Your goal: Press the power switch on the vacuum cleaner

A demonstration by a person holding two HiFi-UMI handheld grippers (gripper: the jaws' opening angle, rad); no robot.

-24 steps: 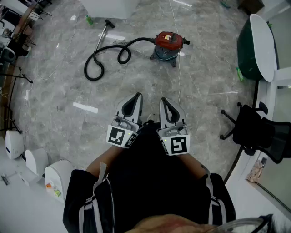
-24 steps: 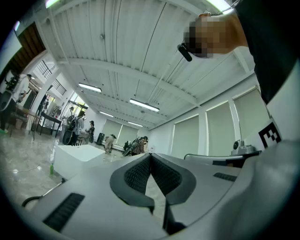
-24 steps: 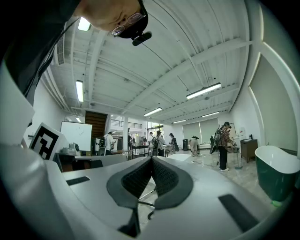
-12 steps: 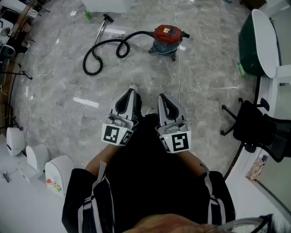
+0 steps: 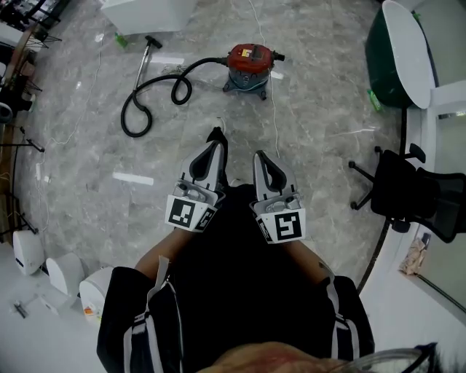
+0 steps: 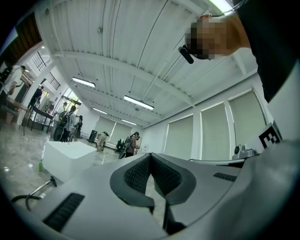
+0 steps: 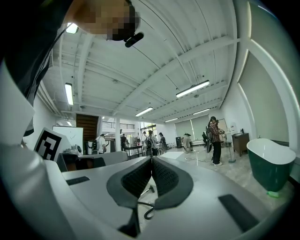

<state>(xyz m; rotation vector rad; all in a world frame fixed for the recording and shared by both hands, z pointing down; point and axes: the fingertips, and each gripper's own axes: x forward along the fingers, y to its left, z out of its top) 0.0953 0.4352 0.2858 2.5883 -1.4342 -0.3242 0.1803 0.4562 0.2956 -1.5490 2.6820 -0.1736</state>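
Note:
A red-topped canister vacuum cleaner [image 5: 247,65] stands on the grey marble floor at the top middle of the head view. Its black hose [image 5: 149,102] loops left to a metal wand [image 5: 140,65]. My left gripper [image 5: 212,146] and right gripper [image 5: 260,157] are held side by side in front of my body, well short of the vacuum. Both are shut with nothing between the jaws. The left gripper [image 6: 150,155] and right gripper [image 7: 152,159] show pads pressed together in their own views. A piece of the hose [image 7: 147,212] shows below the right jaws.
A thin white cord [image 5: 275,116] runs from the vacuum toward me. A dark green tub [image 5: 397,62] and a black office chair [image 5: 408,193] stand on the right. A white block [image 5: 145,11] sits at the top left, small white appliances [image 5: 44,262] at the lower left. People [image 7: 215,140] stand far off.
The head view has shifted, so the vacuum now sits a little further left in the frame. Both grippers stay shut and side by side, slightly higher in the frame.

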